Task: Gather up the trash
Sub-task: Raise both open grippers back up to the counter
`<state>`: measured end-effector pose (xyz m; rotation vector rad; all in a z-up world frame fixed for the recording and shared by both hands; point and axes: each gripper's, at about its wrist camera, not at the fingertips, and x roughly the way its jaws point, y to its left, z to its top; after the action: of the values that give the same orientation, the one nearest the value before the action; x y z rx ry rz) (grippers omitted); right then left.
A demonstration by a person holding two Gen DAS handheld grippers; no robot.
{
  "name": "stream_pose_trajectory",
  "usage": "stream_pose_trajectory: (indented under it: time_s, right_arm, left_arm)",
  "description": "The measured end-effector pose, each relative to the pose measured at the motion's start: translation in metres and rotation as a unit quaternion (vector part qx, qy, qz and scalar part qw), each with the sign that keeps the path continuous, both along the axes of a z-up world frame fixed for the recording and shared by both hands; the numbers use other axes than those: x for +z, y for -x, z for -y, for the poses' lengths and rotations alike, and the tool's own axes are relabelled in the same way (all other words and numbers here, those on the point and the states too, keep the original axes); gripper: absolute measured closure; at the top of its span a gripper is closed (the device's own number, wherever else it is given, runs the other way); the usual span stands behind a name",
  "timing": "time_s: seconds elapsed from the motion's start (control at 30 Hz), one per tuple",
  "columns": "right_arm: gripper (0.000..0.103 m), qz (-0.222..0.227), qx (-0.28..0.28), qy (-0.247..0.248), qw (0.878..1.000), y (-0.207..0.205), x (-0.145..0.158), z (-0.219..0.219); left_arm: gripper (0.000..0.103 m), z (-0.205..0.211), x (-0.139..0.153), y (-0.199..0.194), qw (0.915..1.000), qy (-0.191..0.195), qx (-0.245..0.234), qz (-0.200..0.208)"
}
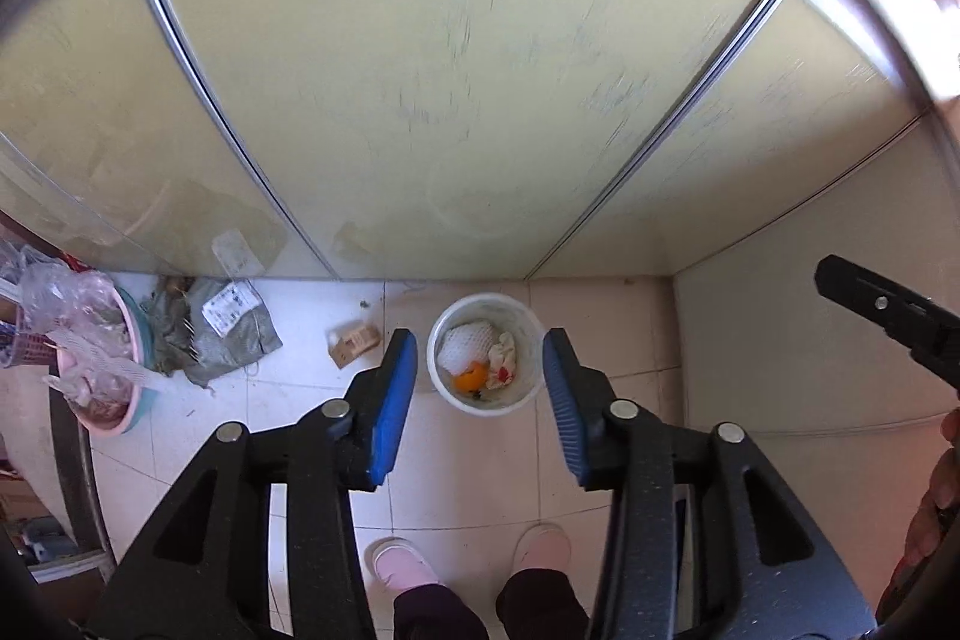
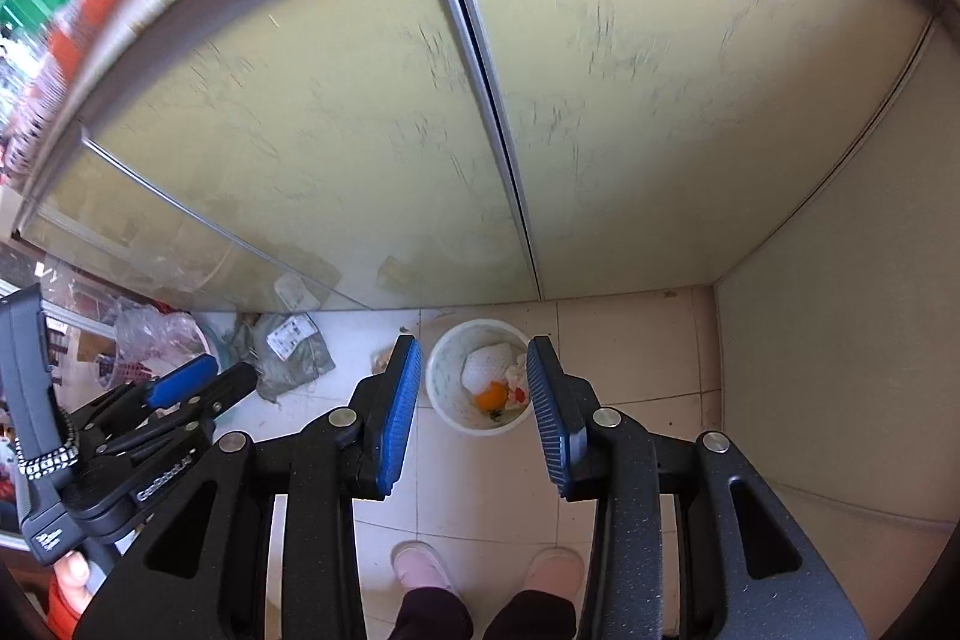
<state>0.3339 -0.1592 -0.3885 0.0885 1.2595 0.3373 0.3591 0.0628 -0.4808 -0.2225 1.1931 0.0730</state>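
Note:
A white trash bin point(image 1: 436, 361) point(image 2: 441, 376) stands on the tiled floor against the cabinet. Inside it lie a white foam net point(image 1: 465, 343) point(image 2: 486, 361), an orange peel point(image 1: 471, 376) point(image 2: 491, 394) and crumpled paper point(image 1: 504, 355). My left gripper point(image 1: 480, 340) hangs high above the bin, open, with nothing between its blue pads point(image 1: 393, 400). My right gripper point(image 2: 473, 343) is also above the bin, open and empty. The left gripper point(image 2: 186, 376) shows at the left of the right wrist view. One black finger of the right gripper point(image 1: 870, 304) shows at the right of the left wrist view.
A small brown cardboard scrap point(image 1: 354, 343) lies left of the bin. Further left are a grey bag with a label point(image 1: 222, 334) and a pink basin point(image 1: 120, 418) with plastic. Yellow cabinet doors point(image 1: 420, 70) rise behind; a wall point(image 1: 810, 340) closes the right. The person's pink slippers point(image 1: 402, 568) stand below.

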Motion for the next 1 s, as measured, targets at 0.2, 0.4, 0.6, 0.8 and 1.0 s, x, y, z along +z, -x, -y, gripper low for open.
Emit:
stream_pose_trajectory:
  time_s: [0.2, 0.4, 0.6, 0.8, 1.0]
  right_arm:
    - [0.068, 0.041, -0.005, -0.011, 0.999, 0.011, 0.076, 0.001]
    - [0.056, 0.112, -0.013, -0.023, 0.993, 0.032, 0.165, 0.013]
    - [0.055, 0.188, -0.002, -0.024, 0.982, 0.055, 0.249, 0.029]
    - [0.051, 0.254, 0.013, -0.027, 0.967, 0.067, 0.310, 0.030]
    - [0.049, 0.293, 0.017, -0.041, 0.955, 0.075, 0.347, 0.036]
  left_arm:
    - [0.046, 0.011, 0.096, 0.017, 0.9985, -0.002, -0.007, 0.055]
    - [0.037, 0.025, 0.204, 0.038, 0.9910, -0.015, -0.015, 0.132]
    - [0.032, 0.043, 0.300, 0.061, 0.9771, -0.039, -0.006, 0.209]
    - [0.014, 0.055, 0.371, 0.092, 0.9576, -0.063, 0.011, 0.281]
    - [0.003, 0.060, 0.411, 0.101, 0.9467, -0.077, 0.022, 0.312]
